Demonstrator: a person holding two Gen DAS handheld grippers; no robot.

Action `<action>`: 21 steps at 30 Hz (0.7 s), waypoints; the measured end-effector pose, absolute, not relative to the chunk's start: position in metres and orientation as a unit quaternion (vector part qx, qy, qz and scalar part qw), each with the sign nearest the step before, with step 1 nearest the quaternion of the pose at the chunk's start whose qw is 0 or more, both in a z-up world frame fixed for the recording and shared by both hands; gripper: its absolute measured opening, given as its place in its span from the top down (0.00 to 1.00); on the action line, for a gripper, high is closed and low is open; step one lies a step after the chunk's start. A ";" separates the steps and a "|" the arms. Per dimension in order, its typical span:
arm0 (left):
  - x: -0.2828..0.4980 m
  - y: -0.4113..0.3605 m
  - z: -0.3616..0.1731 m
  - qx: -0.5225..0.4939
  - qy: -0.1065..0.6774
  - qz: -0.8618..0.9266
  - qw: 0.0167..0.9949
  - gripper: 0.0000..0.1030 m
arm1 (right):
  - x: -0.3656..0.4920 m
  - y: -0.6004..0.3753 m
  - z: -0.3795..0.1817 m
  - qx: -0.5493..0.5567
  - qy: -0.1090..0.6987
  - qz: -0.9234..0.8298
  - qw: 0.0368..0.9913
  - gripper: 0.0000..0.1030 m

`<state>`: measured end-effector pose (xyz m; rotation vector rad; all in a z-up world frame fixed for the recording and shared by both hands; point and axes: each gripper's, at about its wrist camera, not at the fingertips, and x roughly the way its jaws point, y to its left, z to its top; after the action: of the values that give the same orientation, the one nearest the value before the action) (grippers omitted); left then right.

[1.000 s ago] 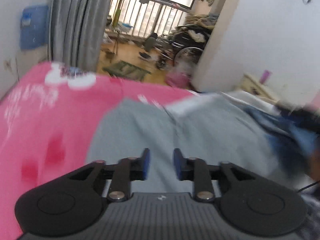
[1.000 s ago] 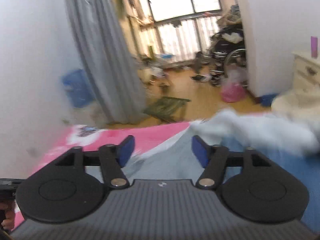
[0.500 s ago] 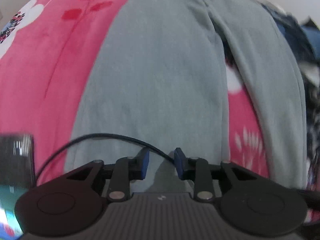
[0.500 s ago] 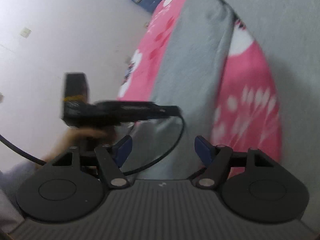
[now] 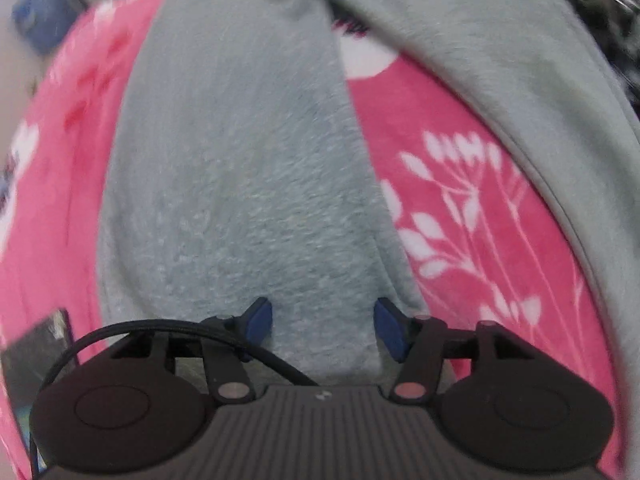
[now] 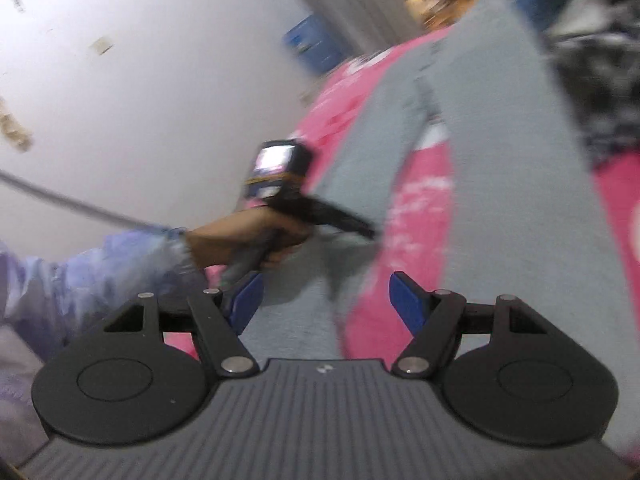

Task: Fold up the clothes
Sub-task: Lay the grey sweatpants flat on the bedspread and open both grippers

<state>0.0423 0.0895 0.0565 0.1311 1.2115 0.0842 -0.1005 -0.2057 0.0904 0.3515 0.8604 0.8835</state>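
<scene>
Trousers: your grey fleece trousers (image 5: 240, 168) lie flat on the pink floral blanket (image 5: 460, 200), legs spread in a V with pink showing between them.

Change, left view: half a second ago your left gripper's fingers were nearly together over the leg; now they stand clearly apart, and the camera sits lower and closer to the cloth.

Change, right view: the right gripper's fingers are as wide as they were; your view has swung so the wall fills the left and the trousers run up the right side.

Left gripper: your left gripper (image 5: 322, 326) hovers at the hem end of the left leg, blue pads spread to either side of the cloth, nothing pinched. A black cable (image 5: 152, 326) loops across its left finger.

Left hand: from the right wrist view you see your left hand (image 6: 244, 240) wrapped round the handle of that left gripper, whose nose points at the same leg (image 6: 360, 184).

Right gripper: your right gripper (image 6: 326, 306) has its fingers wide apart, holding nothing, aimed at the pink gap and the lower end of the left leg.

Axis: each leg runs away from you, hems nearest the cameras, the two joining at the crotch far up the frame; the waist end points toward the curtain (image 6: 344, 4) and the blue object (image 6: 316, 46) by the wall.

Right leg: it slants off to the right edge (image 5: 540, 80), beside a dark, blurred pile of clothes (image 6: 600, 80).
</scene>
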 end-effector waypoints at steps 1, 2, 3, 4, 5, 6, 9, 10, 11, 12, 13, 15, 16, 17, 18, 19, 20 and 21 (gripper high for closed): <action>0.034 0.088 0.058 0.074 0.556 0.038 0.827 0.52 | -0.108 -0.212 0.084 0.177 0.393 0.403 0.807 0.32; 0.027 0.086 0.060 0.082 0.548 0.041 0.831 0.55 | -0.117 -0.219 0.078 0.190 0.383 0.401 0.810 0.32; 0.020 0.085 0.062 0.086 0.547 0.049 0.831 0.56 | -0.124 -0.223 0.075 0.200 0.373 0.401 0.812 0.32; 0.014 0.082 0.066 0.090 0.549 0.061 0.829 0.58 | -0.130 -0.222 0.074 0.202 0.369 0.399 0.815 0.32; 0.007 0.074 0.072 0.097 0.553 0.072 0.824 0.61 | -0.137 -0.219 0.077 0.200 0.371 0.395 0.816 0.32; 0.001 0.061 0.080 0.102 0.555 0.076 0.822 0.62 | -0.144 -0.217 0.080 0.198 0.373 0.391 0.818 0.32; -0.026 0.031 0.109 0.112 0.532 0.077 0.836 0.60 | -0.163 -0.203 0.086 0.168 0.362 0.400 0.825 0.32; -0.030 0.027 0.116 0.110 0.523 0.086 0.841 0.60 | -0.170 -0.198 0.089 0.148 0.351 0.418 0.825 0.32; -0.037 0.025 0.124 0.101 0.516 0.094 0.845 0.60 | -0.175 -0.191 0.090 0.124 0.338 0.441 0.822 0.31; -0.043 0.024 0.134 0.086 0.513 0.100 0.848 0.60 | -0.175 -0.183 0.088 0.101 0.331 0.464 0.816 0.30; -0.050 0.022 0.144 0.072 0.511 0.102 0.850 0.60 | -0.173 -0.175 0.085 0.083 0.328 0.479 0.810 0.29; -0.059 0.013 0.162 0.083 0.508 0.106 0.851 0.59 | -0.165 -0.163 0.081 0.077 0.345 0.492 0.796 0.29; -0.062 0.008 0.169 0.101 0.506 0.106 0.850 0.59 | -0.161 -0.163 0.080 0.092 0.359 0.495 0.786 0.29; -0.064 0.004 0.170 0.124 0.506 0.107 0.847 0.59 | -0.158 -0.162 0.078 0.107 0.373 0.498 0.776 0.29; -0.066 0.001 0.171 0.135 0.507 0.108 0.844 0.59 | -0.155 -0.163 0.076 0.128 0.382 0.501 0.766 0.29; -0.069 -0.001 0.171 0.132 0.511 0.104 0.843 0.58 | -0.153 -0.164 0.073 0.152 0.389 0.501 0.758 0.28; -0.072 0.000 0.169 0.124 0.515 0.096 0.843 0.57 | -0.150 -0.163 0.069 0.169 0.398 0.496 0.753 0.25; -0.077 0.003 0.168 0.115 0.517 0.089 0.843 0.56 | -0.149 -0.161 0.065 0.178 0.407 0.488 0.751 0.24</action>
<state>-0.0769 0.0027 0.1684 0.2430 1.0922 0.1890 -0.1487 -0.1613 0.0647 0.3881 0.8894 1.0670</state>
